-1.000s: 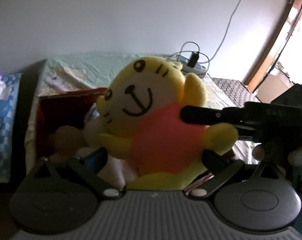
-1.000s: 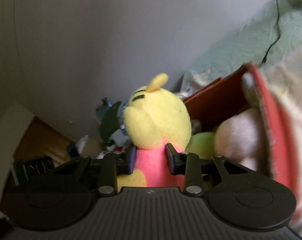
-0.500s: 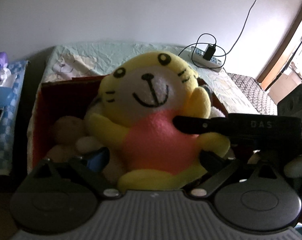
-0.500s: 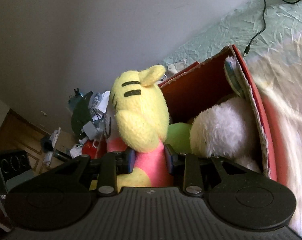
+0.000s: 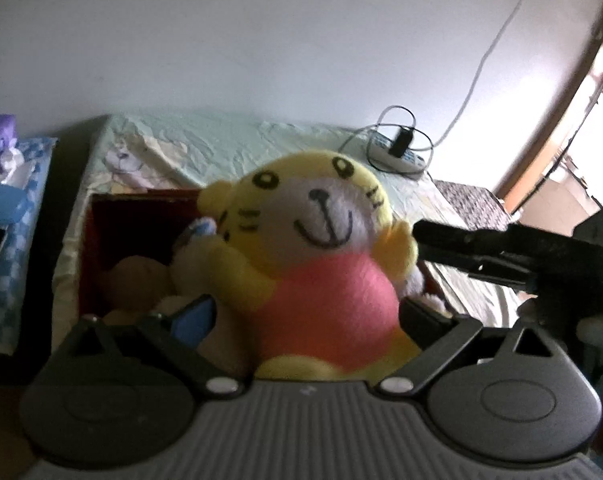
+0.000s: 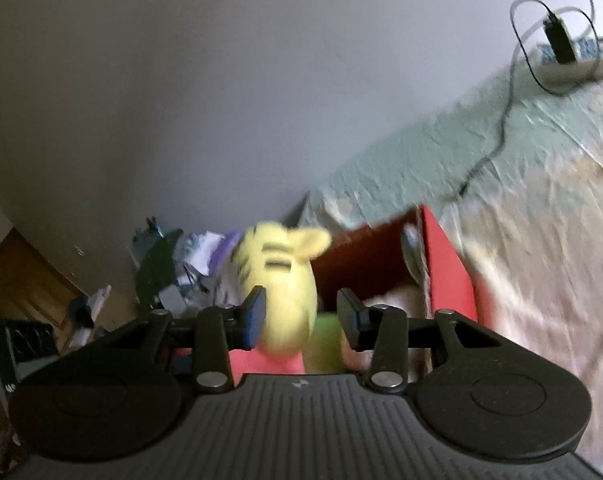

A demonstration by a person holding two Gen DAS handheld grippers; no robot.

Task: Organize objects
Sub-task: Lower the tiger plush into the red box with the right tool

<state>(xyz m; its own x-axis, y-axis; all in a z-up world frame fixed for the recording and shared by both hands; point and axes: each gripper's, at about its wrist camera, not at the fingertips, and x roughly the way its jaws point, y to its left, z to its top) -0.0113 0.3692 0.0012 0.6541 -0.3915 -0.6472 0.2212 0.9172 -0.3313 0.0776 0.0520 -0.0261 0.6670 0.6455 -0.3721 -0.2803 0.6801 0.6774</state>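
Over the red box (image 5: 141, 216) on the bed (image 5: 229, 148), the yellow tiger plush (image 5: 317, 264) sits upright. Left gripper (image 5: 305, 312) jaws wide apart around it – right gripper (image 6: 299, 316) jaws apart too, no contact.

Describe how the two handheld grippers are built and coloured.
Both share one design: a grey ribbed body, two black round discs, black linkage arms with silver rivets, and black fingers with blue pads. The left gripper and right gripper look identical. No hand or sleeve shows.

Dim, motion-blurred fisheye; right-side window glare

Plush tiger (image 6: 279, 280) motion-blurred; feet hidden
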